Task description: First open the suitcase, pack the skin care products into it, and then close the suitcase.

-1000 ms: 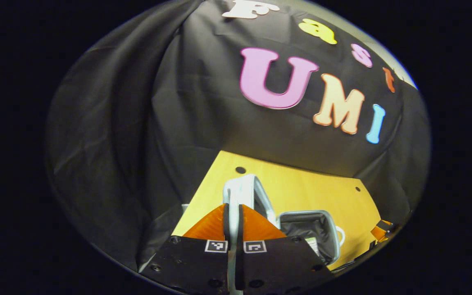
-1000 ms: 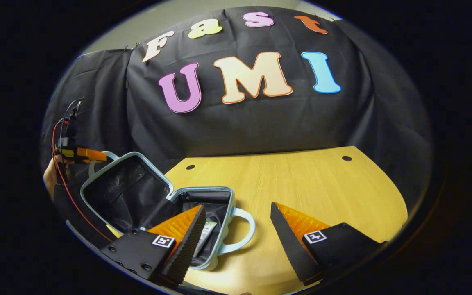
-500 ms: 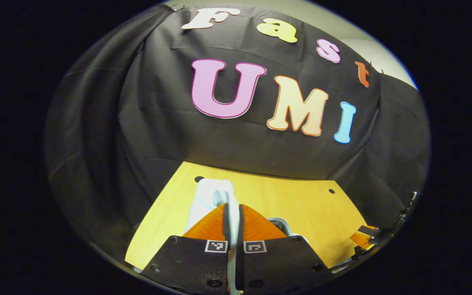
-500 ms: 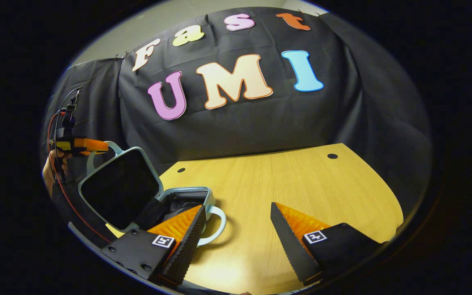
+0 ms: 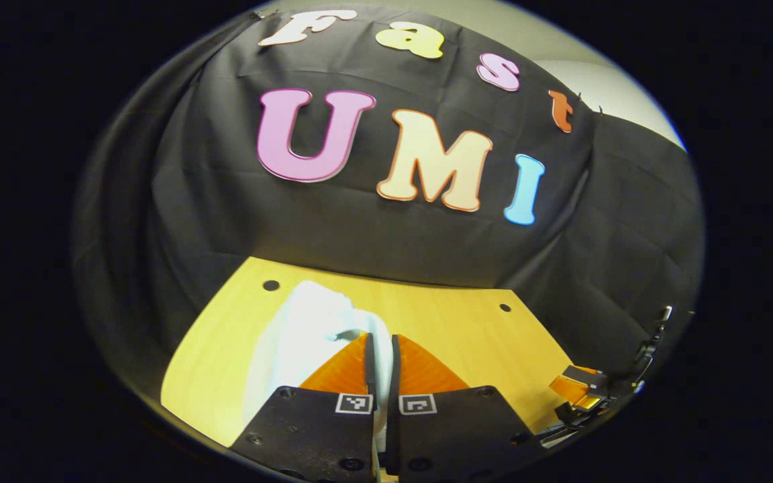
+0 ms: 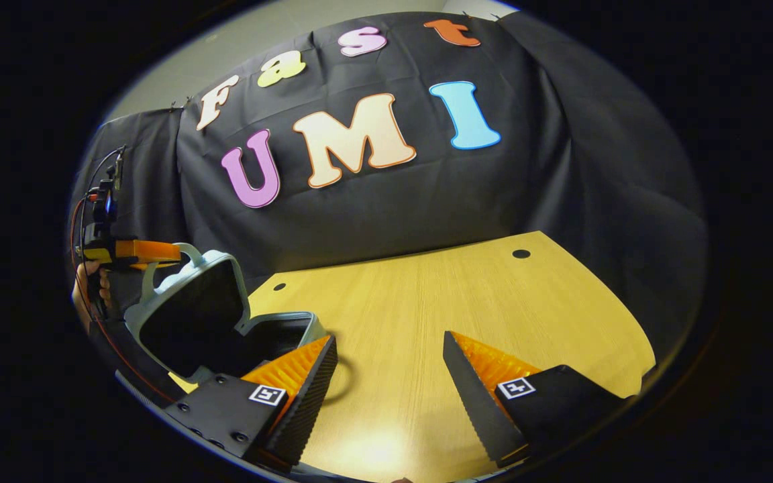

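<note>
Closing looks underway, judging by the lid angle. Left gripper view: left tool [image 5: 380,362] pressed together on the lid handle [image 5: 376,330], pale suitcase lid [image 5: 296,342] just ahead over the counter [image 5: 447,322]. Right gripper view: right tool [image 6: 390,376] spread, holding nothing; suitcase [image 6: 192,315] at counter's left edge, lid half down. Contents hidden, so packing can't be confirmed; lid not yet shut

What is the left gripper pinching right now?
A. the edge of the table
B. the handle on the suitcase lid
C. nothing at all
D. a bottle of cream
B: in the right gripper view the left gripper is closed on the lid handle of the half-raised suitcase.
</note>
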